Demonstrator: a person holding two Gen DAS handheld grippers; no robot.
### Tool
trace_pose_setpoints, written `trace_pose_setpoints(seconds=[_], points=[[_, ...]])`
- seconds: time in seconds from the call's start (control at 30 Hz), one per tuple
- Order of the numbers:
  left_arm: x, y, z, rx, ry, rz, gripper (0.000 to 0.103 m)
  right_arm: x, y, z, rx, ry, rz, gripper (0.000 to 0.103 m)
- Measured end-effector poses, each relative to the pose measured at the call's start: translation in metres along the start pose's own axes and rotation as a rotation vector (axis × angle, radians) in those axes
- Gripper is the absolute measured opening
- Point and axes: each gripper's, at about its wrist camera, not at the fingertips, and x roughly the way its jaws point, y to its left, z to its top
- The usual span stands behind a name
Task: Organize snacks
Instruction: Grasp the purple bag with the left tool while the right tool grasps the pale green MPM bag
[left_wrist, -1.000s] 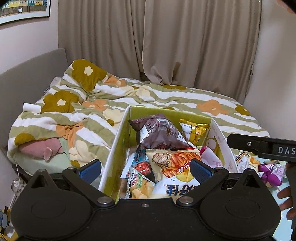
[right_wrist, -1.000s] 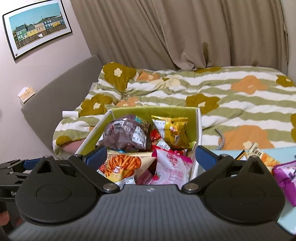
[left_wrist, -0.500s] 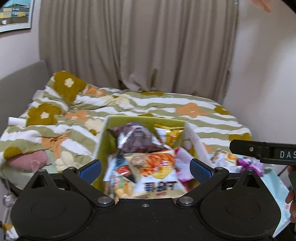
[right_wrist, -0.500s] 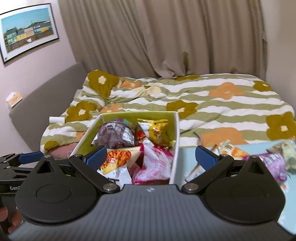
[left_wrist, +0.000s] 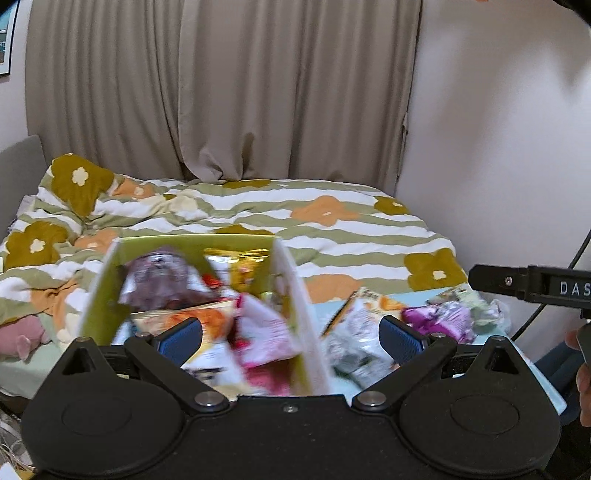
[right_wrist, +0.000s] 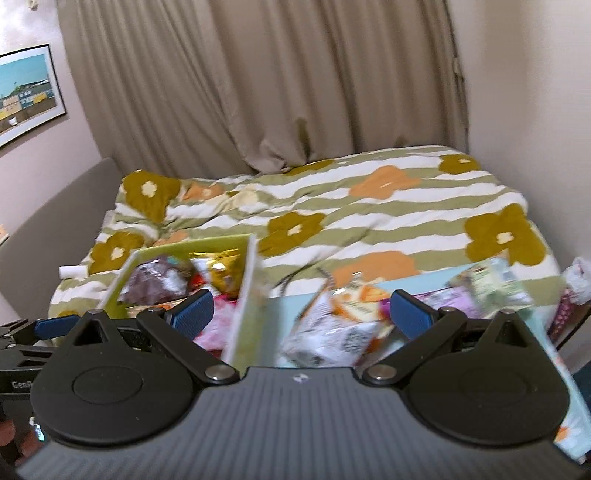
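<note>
Left wrist view: the left gripper (left_wrist: 290, 338) hangs wide open and empty above the box (left_wrist: 295, 306), which is full of snacks (left_wrist: 166, 280). Right of the box, loose packets (right_wrist: 332, 332) lie under the right gripper (right_wrist: 301, 308), also spread and empty.

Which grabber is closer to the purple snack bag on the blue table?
Right, probably. The right gripper points at the loose packets, with the purple snack bag just behind its right finger. The left gripper straddles the snack box wall, further left.
</note>
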Motion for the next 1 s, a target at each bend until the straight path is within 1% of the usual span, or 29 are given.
trace_pose_setpoints(seconds=[0.1, 0.27, 0.4, 0.5, 0.63, 0.73, 1.0], points=[[0.013, -0.031, 0.006, -0.014, 0.01, -0.014, 0.103, 0.001, -0.036, 0.008, 0.0, 0.013, -0.017, 0.103], [0.044, -0.089, 0.013, -0.01, 0.032, -0.031, 0.103, 0.004, -0.098, 0.022, 0.004, 0.032, -0.042, 0.103], [0.074, -0.132, 0.016, -0.028, 0.074, -0.059, 0.103, 0.016, -0.148, 0.033, -0.003, 0.06, -0.058, 0.103], [0.099, -0.157, 0.015, -0.054, 0.115, -0.061, 0.103, 0.032, -0.184, 0.041, 0.0, 0.088, -0.055, 0.103], [0.131, -0.182, 0.011, -0.113, 0.164, -0.058, 0.103, 0.06, -0.222, 0.048, -0.01, 0.143, -0.037, 0.103], [0.155, -0.197, 0.008, -0.139, 0.198, -0.042, 0.103, 0.085, -0.241, 0.049, -0.032, 0.186, -0.017, 0.103], [0.216, -0.21, 0.003, -0.252, 0.293, -0.017, 0.103, 0.138, -0.267, 0.046, -0.038, 0.259, 0.047, 0.103]])
